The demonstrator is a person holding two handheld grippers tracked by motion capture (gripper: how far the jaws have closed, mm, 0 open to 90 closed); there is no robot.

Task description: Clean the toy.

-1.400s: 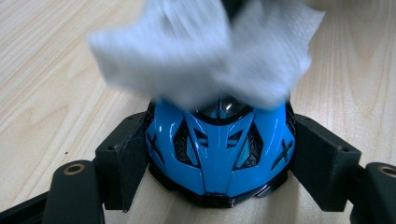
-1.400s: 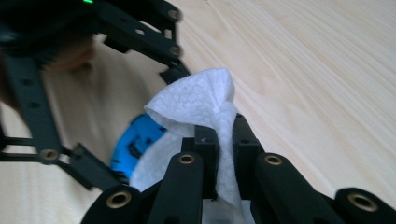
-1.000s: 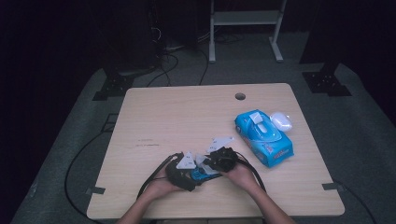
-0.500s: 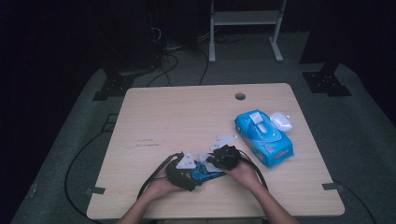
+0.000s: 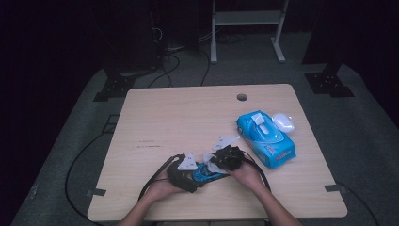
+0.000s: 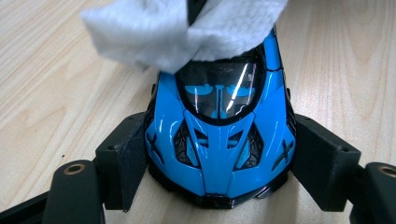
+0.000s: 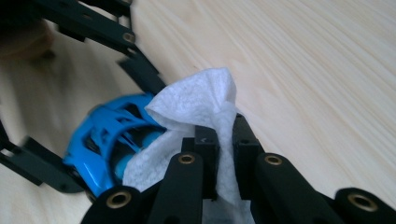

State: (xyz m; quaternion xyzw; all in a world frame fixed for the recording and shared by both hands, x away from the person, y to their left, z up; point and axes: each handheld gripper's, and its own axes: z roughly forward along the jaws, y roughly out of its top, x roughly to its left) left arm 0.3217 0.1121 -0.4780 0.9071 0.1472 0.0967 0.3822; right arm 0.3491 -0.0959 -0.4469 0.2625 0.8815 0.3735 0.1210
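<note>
Risk 1, slip of the toy car (image 6: 219,135): the car is held only by its two flanks near the nose; its glossy body offers little friction, so a firm wiping stroke along its length may push it out of the clamp or pivot it on the table (image 5: 188,117); cause: wiping force greater than the side grip.

Risk 2, loss of the wipe (image 7: 196,116): only a narrow pinched fold sits between the right jaws; if the loose part snags on a body vent or a mirror, the wipe may pull free; cause: a small bite on soft, damp material.

Risk 3, contact between tools: the two grippers work very close together; a long stroke may strike the left jaws.

Left gripper (image 6: 219,196): jaws set partly apart, pressed on either side of the car's front; the car rests on the table at the near edge, between the person's hands.

Right gripper (image 7: 226,140): jaws closed almost fully, clamping the white wipe; the wipe lies on the car's roof and rear, just past the windscreen in the left gripper view.

Farther off: the blue wipe pack (image 5: 266,139) lies to the right, apart from the car; a small white case (image 5: 283,122) touches its far side.
</note>
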